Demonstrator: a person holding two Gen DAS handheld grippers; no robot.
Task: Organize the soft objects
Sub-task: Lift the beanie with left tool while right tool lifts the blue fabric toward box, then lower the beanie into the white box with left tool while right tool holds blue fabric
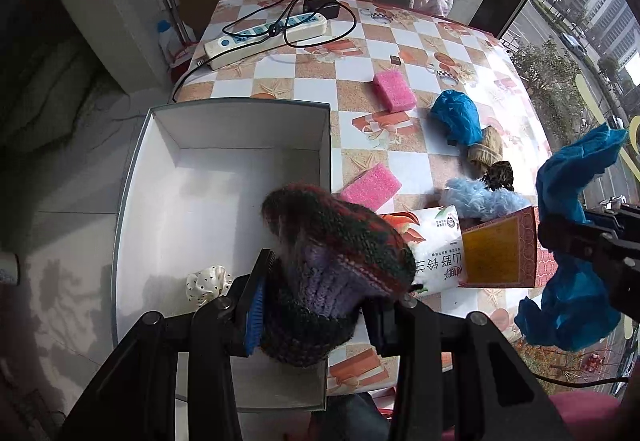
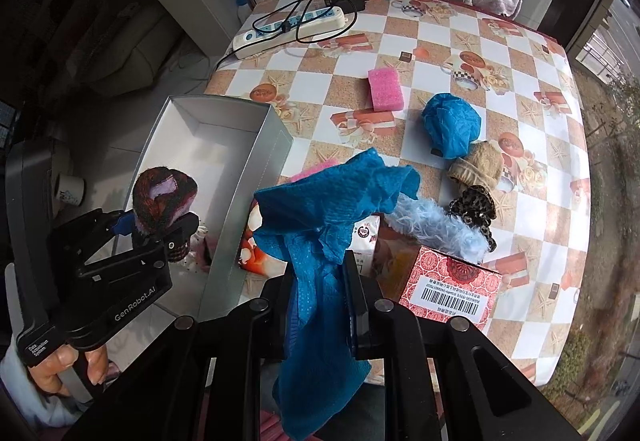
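My left gripper [image 1: 316, 301] is shut on a knitted multicolour hat [image 1: 340, 241], held above the near right part of the white open box [image 1: 224, 121]. The same hat [image 2: 164, 197] and left gripper [image 2: 160, 229] show at the left of the right wrist view. My right gripper [image 2: 320, 301] is shut on a blue cloth [image 2: 332, 209] that hangs crumpled above the table, right of the box [image 2: 256, 177]. In the left wrist view that blue cloth [image 1: 572, 201] hangs at the far right. A white polka-dot scrunchie [image 1: 208, 283] lies in the box.
On the checkered tablecloth [image 2: 440, 53] lie two pink sponges [image 1: 394, 91] [image 1: 370, 187], a balled blue cloth [image 2: 452, 123], a beige knit piece [image 2: 478, 163], a leopard scrunchie [image 2: 474, 207], a pale blue fluffy item [image 2: 436, 225], a red carton [image 2: 452, 287], a white packet [image 1: 436, 245] and a power strip [image 2: 292, 27].
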